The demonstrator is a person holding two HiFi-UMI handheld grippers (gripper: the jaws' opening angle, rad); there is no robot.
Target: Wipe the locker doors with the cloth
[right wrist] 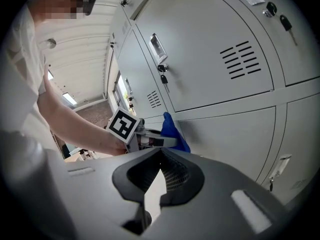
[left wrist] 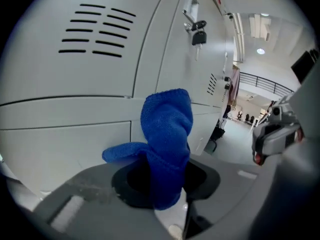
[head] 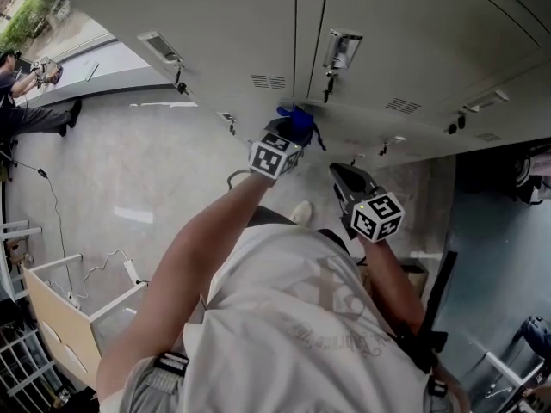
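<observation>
Wiping of the locker doors (head: pixel 241 33), one moment. The blue cloth (head: pixel 297 120) is gripped by the left gripper (head: pixel 291 134), whose jaws are clenched on its lower folds, so that a free wad stands out ahead of the jaws toward the door face. This hold is judged to let the wad, not the hard jaw tips, meet the metal. The right gripper (head: pixel 351 186) is held back from the doors, beside and a little behind the left one; its jaws are closed on nothing, and it is judged to be idle and kept clear of the wiping path.

In the left gripper view the cloth (left wrist: pixel 166 134) is shown close up, rising past the seam between an upper and a lower door (left wrist: pixel 65 139), with vent slots (left wrist: pixel 97 30) above it and a hanging key (left wrist: pixel 198 34) on the neighbouring door. Contact between cloth and door cannot be confirmed there. The right gripper view supplies the side aspect: the cloth (right wrist: pixel 173 130) is seen lying against the door face just below that seam, which the head view, looking steeply down, shows only roughly.
</observation>
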